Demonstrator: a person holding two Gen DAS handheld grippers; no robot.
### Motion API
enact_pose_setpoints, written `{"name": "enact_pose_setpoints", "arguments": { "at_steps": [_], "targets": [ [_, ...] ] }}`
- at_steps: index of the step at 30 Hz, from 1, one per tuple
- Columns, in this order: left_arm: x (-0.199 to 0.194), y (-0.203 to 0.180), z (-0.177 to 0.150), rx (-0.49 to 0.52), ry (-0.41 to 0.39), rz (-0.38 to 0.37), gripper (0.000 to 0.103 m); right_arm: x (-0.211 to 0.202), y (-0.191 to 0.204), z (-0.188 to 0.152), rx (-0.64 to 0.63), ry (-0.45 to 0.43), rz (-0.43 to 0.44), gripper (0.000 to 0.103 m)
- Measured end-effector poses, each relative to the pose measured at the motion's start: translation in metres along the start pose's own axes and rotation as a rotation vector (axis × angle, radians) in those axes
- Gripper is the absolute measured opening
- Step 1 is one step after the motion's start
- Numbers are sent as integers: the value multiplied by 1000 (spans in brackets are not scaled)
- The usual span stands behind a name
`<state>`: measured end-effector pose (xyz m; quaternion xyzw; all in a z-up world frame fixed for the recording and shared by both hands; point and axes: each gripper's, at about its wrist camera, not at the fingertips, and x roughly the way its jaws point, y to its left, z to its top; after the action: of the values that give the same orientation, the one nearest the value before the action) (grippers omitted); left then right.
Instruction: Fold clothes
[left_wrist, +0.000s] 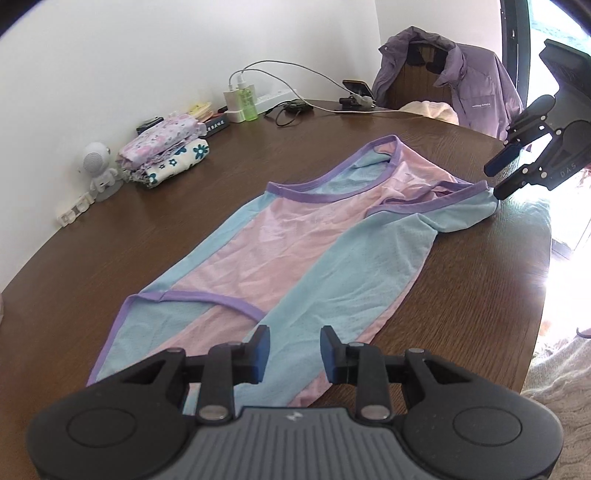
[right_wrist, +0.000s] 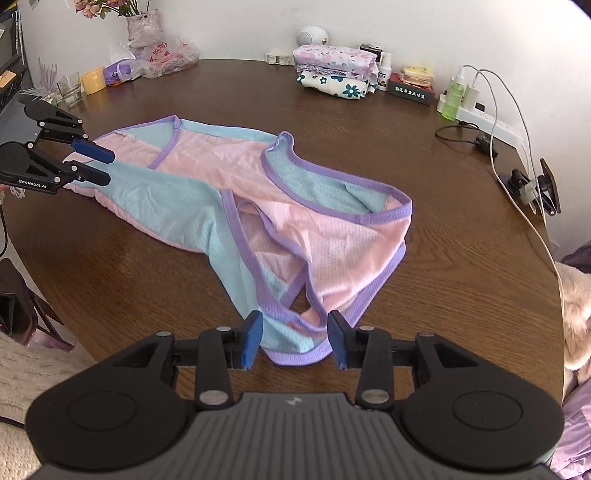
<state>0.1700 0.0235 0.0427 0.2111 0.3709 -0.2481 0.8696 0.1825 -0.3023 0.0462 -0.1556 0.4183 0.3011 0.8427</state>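
Tongs (right_wrist: 294, 339) (left_wrist: 294, 354) both spread over pink-blue garment (right_wrist: 236, 192); "GenRobot.AI" on left casing.

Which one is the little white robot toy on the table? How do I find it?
Look along the wall edge of the round brown table. Beside the stack of folded flowery clothes stands the robot toy. It is the only white figure with a round head; everything near it is flat or boxy.

Round dark wooden table (right_wrist: 436, 258) carrying laundry and clutter.
A pink and blue vest (right_wrist: 236, 192) is lying spread at its middle. Beyond the vest, a folded floral stack (right_wrist: 334, 72) is sitting near the wall, with a green bottle (right_wrist: 453, 94) and white power strip (right_wrist: 487, 123) resting further along the same edge.
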Motion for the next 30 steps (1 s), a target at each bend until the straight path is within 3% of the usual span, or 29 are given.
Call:
{"name": "enact_pose_setpoints", "arguments": {
  "at_steps": [8,10,11,12,20,26,30],
  "targets": [
    [16,-28,18,-8,-3,-38,28,9,16,-10,-106,-50,5,39],
    [19,-32,22,-5,-1,-39,28,14,18,-9,-139,-40,5,29],
    [21,-34,23,-2,1,-41,28,15,19,-9,-151,-33,10,12],
    [22,-36,24,1,2,-44,28,16,19,-9,-163,-26,14,2],
    [33,-37,22,19,49,-25,27,3,-38,29,-159,-24,80,1],
    [36,-25,14,-40,66,10,27,51,-54,61,-210,112,83,3],
    [32,-8,8,-83,65,43,27,59,-59,60,-178,124,91,11]
  ]
}}
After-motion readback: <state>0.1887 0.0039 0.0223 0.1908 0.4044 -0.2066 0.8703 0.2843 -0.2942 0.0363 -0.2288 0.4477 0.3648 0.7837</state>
